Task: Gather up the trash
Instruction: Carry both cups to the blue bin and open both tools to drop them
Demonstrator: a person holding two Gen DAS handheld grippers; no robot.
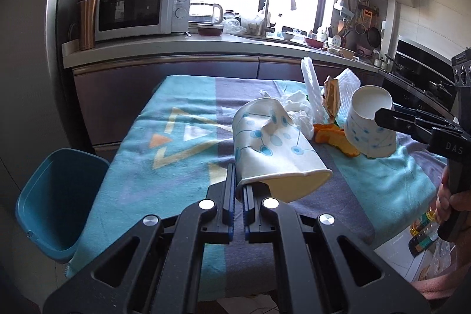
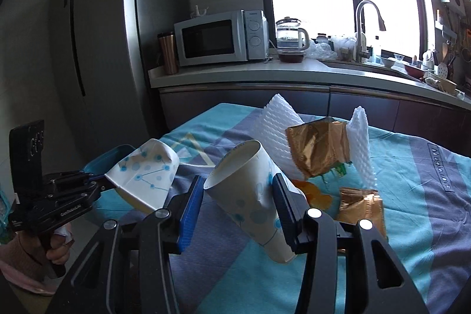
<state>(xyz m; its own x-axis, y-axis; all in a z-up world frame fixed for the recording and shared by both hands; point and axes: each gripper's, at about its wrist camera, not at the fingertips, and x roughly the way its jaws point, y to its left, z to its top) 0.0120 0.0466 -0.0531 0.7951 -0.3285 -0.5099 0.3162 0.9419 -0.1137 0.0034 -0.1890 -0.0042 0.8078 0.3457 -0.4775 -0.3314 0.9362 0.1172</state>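
The left claw pinched the rim of a crumpled white blue-dotted paper cup; the right claw gripped a second white dotted paper cup between its pads, above the bench.

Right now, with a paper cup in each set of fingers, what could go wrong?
The left gripper pinches only the rim of a crumpled cup, so it might slip free. The right gripper squeezes the second cup across its body and could crush it. Either swinging cup might scatter the gold wrappers nearby.

Black gripper, blue-lined jaws, silver screws, pink sleeve.
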